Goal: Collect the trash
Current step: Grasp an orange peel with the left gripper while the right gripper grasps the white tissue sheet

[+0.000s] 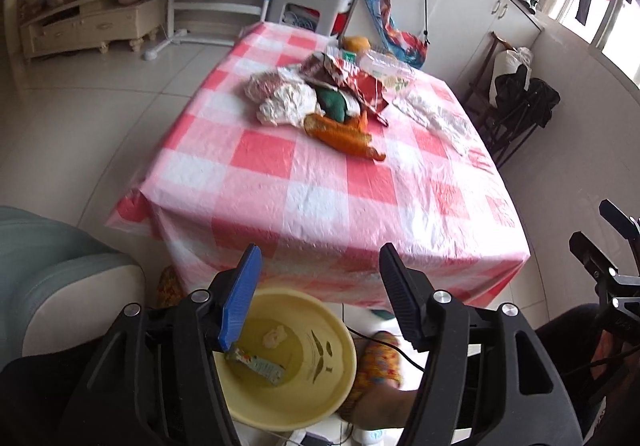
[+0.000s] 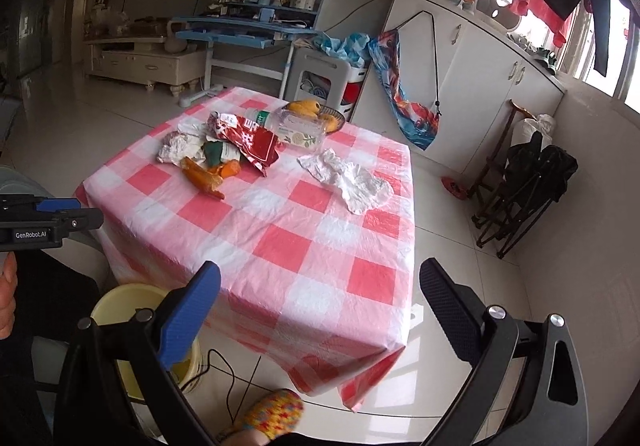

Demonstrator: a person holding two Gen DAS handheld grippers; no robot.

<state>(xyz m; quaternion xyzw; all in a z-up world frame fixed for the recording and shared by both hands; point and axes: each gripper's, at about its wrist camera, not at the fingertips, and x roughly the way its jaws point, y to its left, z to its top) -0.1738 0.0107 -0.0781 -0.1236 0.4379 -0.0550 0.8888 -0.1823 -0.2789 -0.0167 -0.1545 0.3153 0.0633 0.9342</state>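
Nearest: yellow bin (image 1: 320,378) on floor at table's near edge, holds 2 scraps. Left gripper (image 1: 316,298) over it, jaws apart, empty. Right gripper (image 2: 320,314) apart, empty.

On table (image 2: 280,246): orange wrapper (image 2: 204,175), red bag (image 2: 252,141), 2 tissue wads, 1 clear bottle. All likely light, crinkly, soft; pinch at a raised fold.

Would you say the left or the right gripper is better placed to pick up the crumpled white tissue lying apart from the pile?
Probably the right gripper: it is open and empty, and the white tissue lies on its side of the table. The left gripper hangs over the yellow bin.
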